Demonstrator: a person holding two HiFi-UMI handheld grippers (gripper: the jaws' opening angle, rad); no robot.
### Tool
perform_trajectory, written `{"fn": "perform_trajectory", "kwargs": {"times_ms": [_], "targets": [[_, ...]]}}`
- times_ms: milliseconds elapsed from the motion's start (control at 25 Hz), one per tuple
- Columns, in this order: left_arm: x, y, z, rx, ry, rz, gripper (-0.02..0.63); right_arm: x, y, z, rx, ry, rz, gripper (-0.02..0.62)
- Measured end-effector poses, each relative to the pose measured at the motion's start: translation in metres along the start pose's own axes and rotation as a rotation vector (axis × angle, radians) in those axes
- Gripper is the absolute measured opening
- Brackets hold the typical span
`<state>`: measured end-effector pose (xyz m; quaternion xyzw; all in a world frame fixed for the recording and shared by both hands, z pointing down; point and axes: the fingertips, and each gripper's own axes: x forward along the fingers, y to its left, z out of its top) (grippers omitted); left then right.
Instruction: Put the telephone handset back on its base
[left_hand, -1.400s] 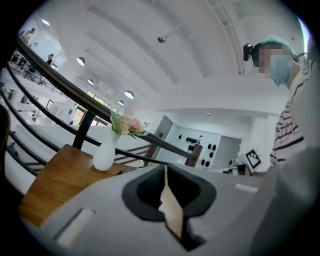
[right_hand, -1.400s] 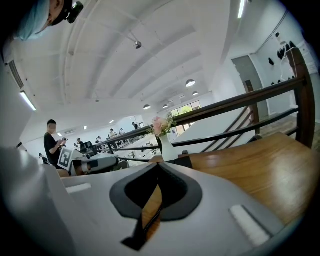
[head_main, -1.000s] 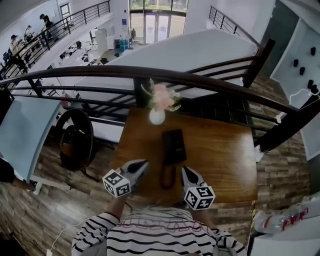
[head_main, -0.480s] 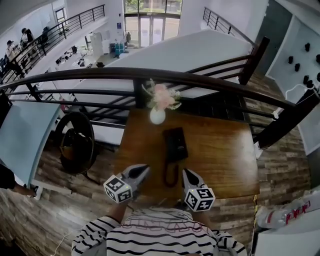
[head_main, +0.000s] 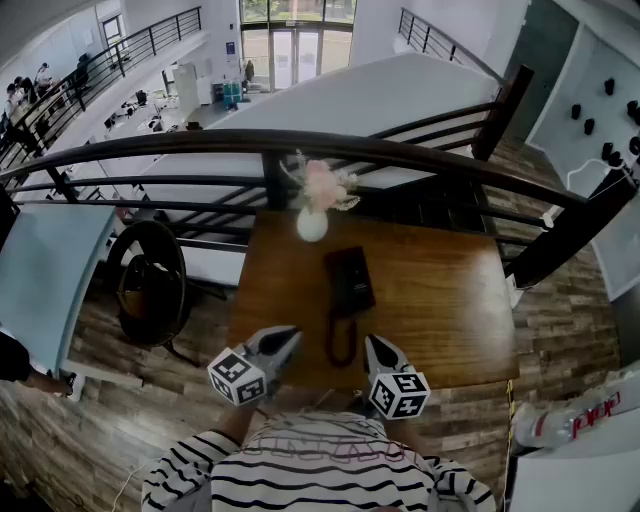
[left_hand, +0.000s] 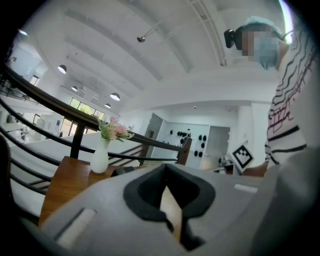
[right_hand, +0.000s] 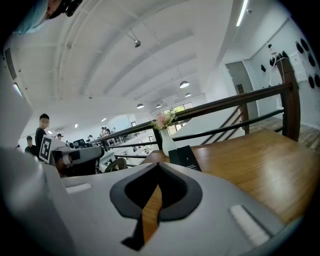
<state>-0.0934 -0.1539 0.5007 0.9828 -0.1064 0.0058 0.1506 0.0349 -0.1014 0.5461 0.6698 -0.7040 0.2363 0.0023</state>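
Head view. Wooden counter (head_main: 440, 300) against a dark railing (head_main: 400, 150). Black telephone (head_main: 349, 279) lies flat about mid-counter, a little toward the left edge. A dark cord (head_main: 338, 342) loops from it toward the near edge. The handset cannot be told apart from the base at this size. White vase (head_main: 312, 224) with pink flowers (head_main: 322, 185) stands at the far edge, just beyond the telephone. Left hand-held gripper (head_main: 284, 337) and right hand-held gripper (head_main: 373, 347) are both over the near edge, either side of the cord loop, touching neither cord nor telephone. Striped shirt (head_main: 310, 465) fills the bottom of the view.

Left gripper view. Left hand-held gripper (left_hand: 168, 172): jaws drawn together, only a thin slit showing wood, nothing between them. Vase (left_hand: 100, 158) and flowers (left_hand: 115, 130) stand ahead on the counter (left_hand: 60, 182). A dark corner of the telephone (left_hand: 123, 171) shows just right of the vase.

Right gripper view. Right hand-held gripper (right_hand: 158, 172): jaws together, a thin slit, nothing held. Telephone (right_hand: 185, 157) is ahead on the counter (right_hand: 250, 155), with the vase (right_hand: 165, 142) and flowers (right_hand: 163, 120) behind it. Left hand-held gripper (right_hand: 75, 156) shows at the left.
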Motion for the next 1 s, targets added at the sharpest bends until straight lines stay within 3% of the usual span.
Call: {"fn": "perform_trajectory", "kwargs": {"times_ms": [1000], "targets": [[0.005,0.006,-0.012,-0.073,-0.005,0.049,0.004,0.009,-0.009,0.001,-0.025,0.019,0.007,0.0]]}}
